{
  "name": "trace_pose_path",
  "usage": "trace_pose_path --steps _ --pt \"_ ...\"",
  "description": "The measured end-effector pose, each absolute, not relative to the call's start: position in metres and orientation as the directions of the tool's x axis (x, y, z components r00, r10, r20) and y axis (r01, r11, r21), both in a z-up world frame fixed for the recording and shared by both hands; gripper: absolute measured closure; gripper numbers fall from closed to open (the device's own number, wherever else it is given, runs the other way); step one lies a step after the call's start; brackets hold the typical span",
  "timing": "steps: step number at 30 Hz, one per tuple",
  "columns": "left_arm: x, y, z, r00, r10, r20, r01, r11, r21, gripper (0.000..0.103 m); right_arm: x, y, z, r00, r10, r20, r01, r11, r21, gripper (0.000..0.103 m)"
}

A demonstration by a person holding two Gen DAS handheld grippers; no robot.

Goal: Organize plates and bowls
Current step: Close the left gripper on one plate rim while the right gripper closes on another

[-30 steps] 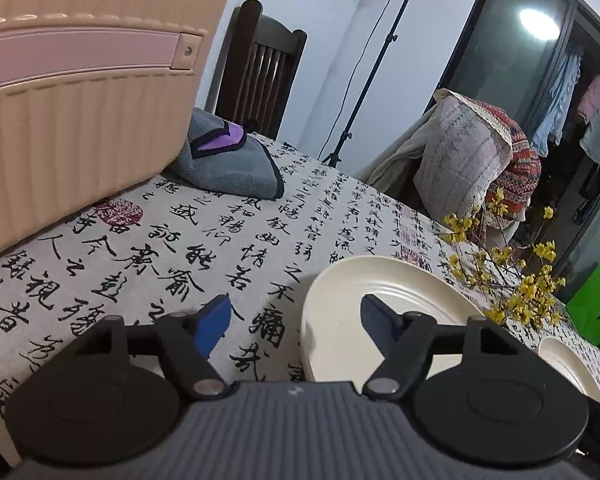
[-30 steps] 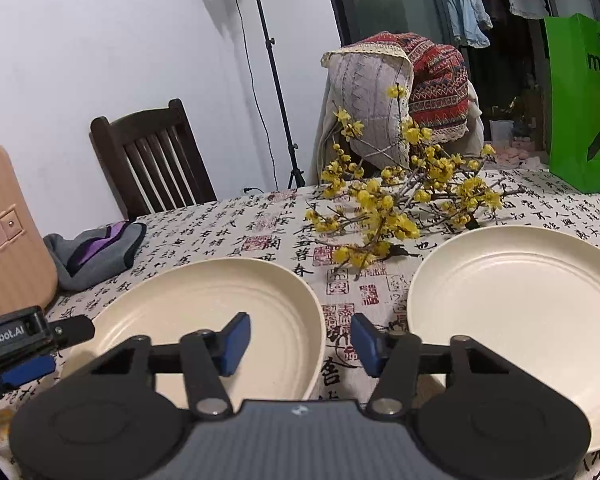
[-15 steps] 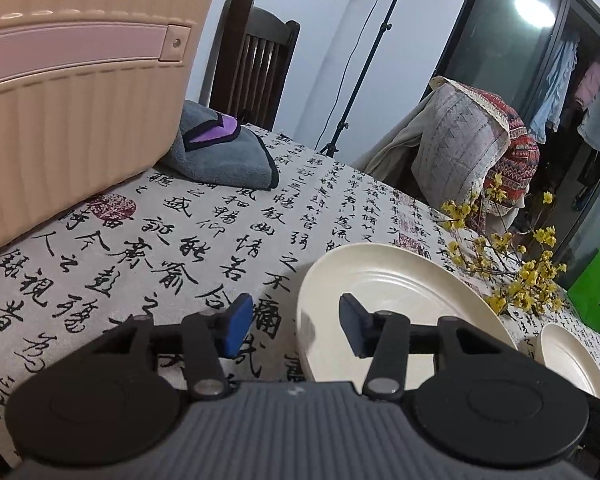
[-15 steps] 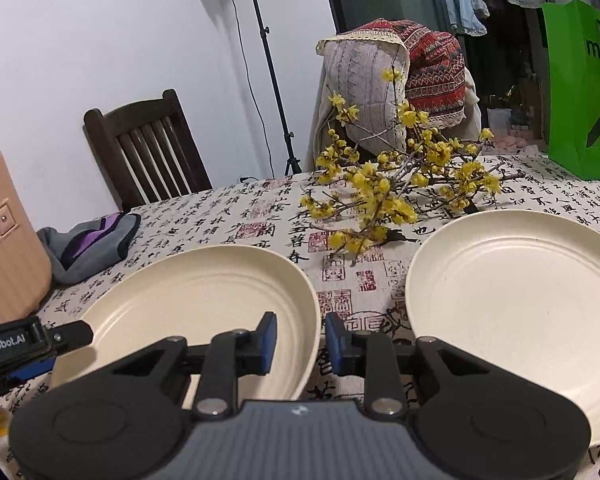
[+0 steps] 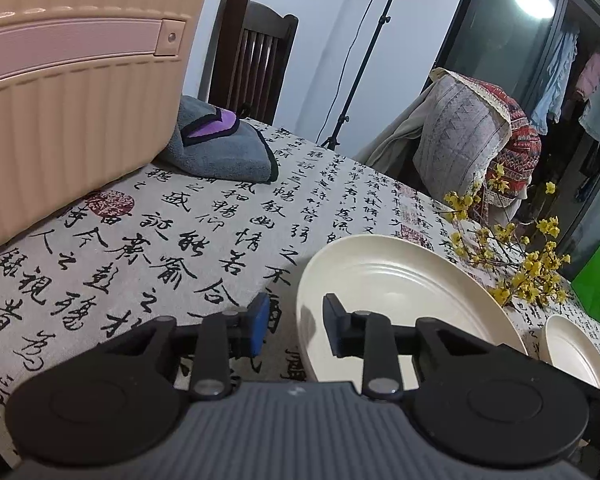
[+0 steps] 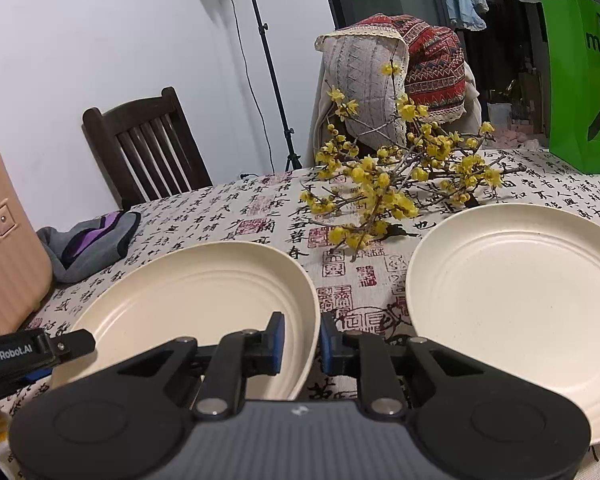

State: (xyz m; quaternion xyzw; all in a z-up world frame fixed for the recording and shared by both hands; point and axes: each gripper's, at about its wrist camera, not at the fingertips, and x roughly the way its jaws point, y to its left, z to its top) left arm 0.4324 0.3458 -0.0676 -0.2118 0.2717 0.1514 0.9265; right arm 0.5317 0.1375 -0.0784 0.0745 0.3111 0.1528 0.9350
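Two cream plates lie on the calligraphy-print tablecloth. My left gripper (image 5: 294,324) straddles the near left rim of the left plate (image 5: 400,280). Its jaws are closing, with the rim between the blue pads and a gap still showing on each side. My right gripper (image 6: 302,338) straddles the right rim of that same left plate (image 6: 204,288). Its jaws are also closing and stand narrow, with a strip of plate visible inside the left pad. The left gripper (image 6: 36,354) shows at this plate's far left edge. The right plate (image 6: 520,288) lies untouched beside it.
A pink ribbed suitcase (image 5: 68,120) stands on the table at the left, with a grey and purple cloth (image 5: 220,148) next to it. A branch of yellow flowers (image 6: 388,188) lies behind the plates. A green bag (image 6: 584,80) stands at the back right, and chairs line the far side.
Both grippers' jaws have narrowed from wide apart to close around the left plate's rims. Neither hand has shifted, and the plates lie where they were.
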Motion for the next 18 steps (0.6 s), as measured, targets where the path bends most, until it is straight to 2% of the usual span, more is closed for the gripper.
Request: trace_pose_path --steps 10,18 --pt "0.434 0.34 -0.067 0.809 0.164 -0.564 -0.375 0.883 -0.281 0.08 0.531 0.136 -0.079 0.757 0.333 -0.562 -0.236 0.942 0.239 0.093" --pt "0.435 0.335 -0.067 0.808 0.174 -0.564 -0.365 0.898 -0.245 0.081 0.531 0.138 -0.078 0.759 0.329 -0.562 -0.24 0.944 0.228 0.094"
